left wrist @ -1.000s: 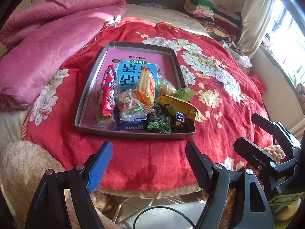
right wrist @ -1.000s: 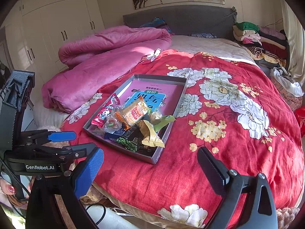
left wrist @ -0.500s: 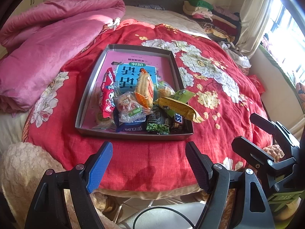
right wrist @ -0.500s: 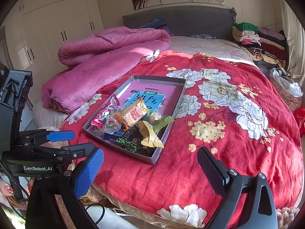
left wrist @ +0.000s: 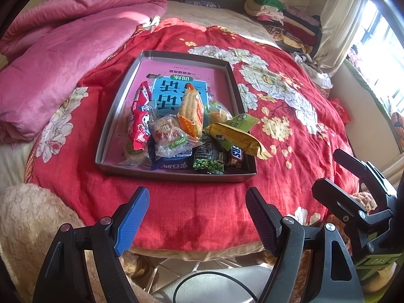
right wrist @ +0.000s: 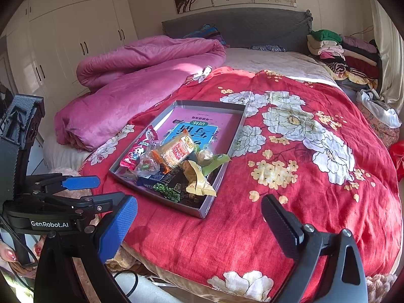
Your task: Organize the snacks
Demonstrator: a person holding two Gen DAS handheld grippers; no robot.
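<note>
A shallow grey metal tray [left wrist: 115,116] is lying on the red floral quilt [left wrist: 290,116] of the bed, holding a heap of wrapped snacks [left wrist: 186,131] at its near end. The left gripper [left wrist: 197,217] and the right gripper [right wrist: 199,224] are hovering off the bed's near edge, fingers released and grasping nothing, both well apart from the tray.

Bright sun from the window [left wrist: 388,58] at right, glare there; fisheye-bent, dark-cornered edges

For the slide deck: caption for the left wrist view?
Open left gripper hovers before grey tray piled with snack packets on red floral quilt.
</note>
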